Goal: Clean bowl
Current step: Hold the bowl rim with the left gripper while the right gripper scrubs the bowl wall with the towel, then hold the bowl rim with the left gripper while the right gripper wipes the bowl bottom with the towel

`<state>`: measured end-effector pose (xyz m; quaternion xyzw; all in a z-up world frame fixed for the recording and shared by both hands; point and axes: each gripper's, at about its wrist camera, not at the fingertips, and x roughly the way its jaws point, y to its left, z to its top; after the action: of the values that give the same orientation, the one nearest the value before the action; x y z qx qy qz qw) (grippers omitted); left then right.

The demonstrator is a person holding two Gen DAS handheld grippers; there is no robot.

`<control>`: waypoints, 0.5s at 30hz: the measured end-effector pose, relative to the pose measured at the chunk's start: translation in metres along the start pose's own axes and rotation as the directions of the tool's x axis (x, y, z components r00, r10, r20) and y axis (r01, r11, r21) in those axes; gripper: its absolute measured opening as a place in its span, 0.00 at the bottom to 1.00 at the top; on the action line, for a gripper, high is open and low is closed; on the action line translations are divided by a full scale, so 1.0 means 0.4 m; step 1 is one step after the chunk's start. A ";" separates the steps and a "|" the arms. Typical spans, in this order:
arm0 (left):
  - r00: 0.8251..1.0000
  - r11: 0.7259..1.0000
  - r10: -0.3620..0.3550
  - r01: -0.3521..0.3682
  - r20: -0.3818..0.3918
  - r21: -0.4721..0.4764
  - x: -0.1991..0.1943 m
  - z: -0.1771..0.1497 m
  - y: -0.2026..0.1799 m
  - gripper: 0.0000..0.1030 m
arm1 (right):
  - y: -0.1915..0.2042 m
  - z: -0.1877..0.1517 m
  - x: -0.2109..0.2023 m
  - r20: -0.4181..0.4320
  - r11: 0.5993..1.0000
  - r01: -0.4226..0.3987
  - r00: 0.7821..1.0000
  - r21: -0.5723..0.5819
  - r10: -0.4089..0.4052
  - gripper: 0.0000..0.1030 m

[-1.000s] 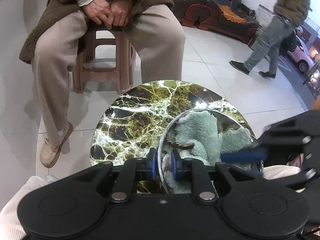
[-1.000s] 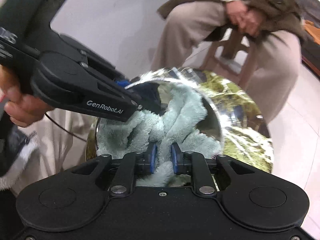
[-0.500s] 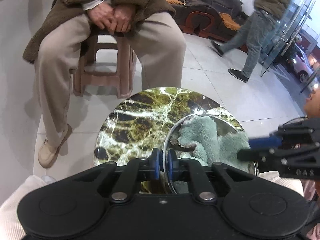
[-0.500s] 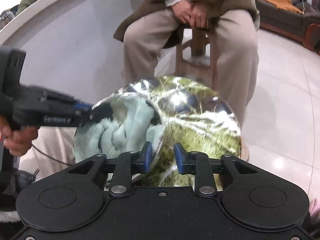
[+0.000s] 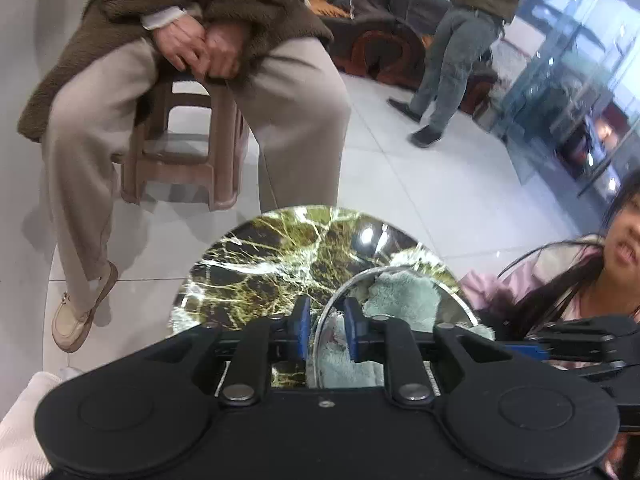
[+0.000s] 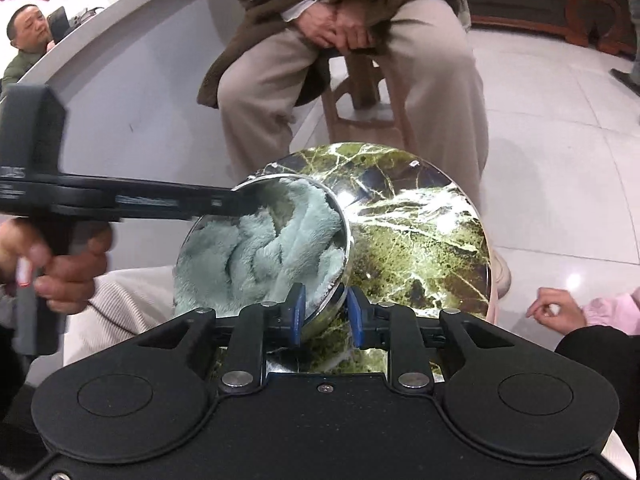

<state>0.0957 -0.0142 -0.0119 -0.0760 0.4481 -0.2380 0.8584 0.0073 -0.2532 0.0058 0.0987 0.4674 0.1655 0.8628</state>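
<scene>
Shifted: right gripper point(image 6: 323, 312) off cloth point(image 6: 256, 248) onto bowl point(image 6: 340, 216) rim, opening, unclamped; my left gripper point(image 5: 324, 332) likewise. Risk: bowl slips.

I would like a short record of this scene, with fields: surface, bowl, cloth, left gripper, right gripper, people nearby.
surface: round green marble table
bowl: shiny metal bowl on the table, near its edge
cloth: pale green fluffy cloth, bunched inside the bowl
left gripper: left gripper astride the bowl rim, jaws opening, pads not pressing
right gripper: right gripper astride the rim on the opposite side, jaws opening
people nearby: seated person on a stool behind the table
</scene>
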 end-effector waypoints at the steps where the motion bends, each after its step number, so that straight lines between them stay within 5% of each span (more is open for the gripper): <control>1: 1.000 1.000 0.002 -0.002 0.011 -0.009 -0.014 -0.001 0.004 0.21 | 0.001 -0.002 0.001 0.006 1.000 0.005 1.000 -0.002 -0.005 0.22; 8: 1.000 0.999 0.016 -0.016 0.020 -0.028 -0.111 -0.063 0.026 0.23 | 0.011 0.003 -0.049 0.114 0.996 0.062 0.992 -0.066 -0.054 0.24; 12: 1.000 0.999 0.026 -0.026 -0.003 -0.028 -0.102 -0.099 0.021 0.22 | 0.048 0.032 -0.060 0.108 0.988 -0.003 0.994 -0.153 0.020 0.28; 15: 0.999 0.999 0.041 -0.041 -0.020 -0.011 -0.082 -0.121 0.015 0.22 | 0.097 0.058 -0.029 0.022 0.966 -0.072 0.997 -0.250 0.080 0.28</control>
<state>0.0428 0.0106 -0.0181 -0.0691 0.4594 -0.2184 0.8582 0.0133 -0.2220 0.0400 0.0100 0.4250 0.2540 0.8688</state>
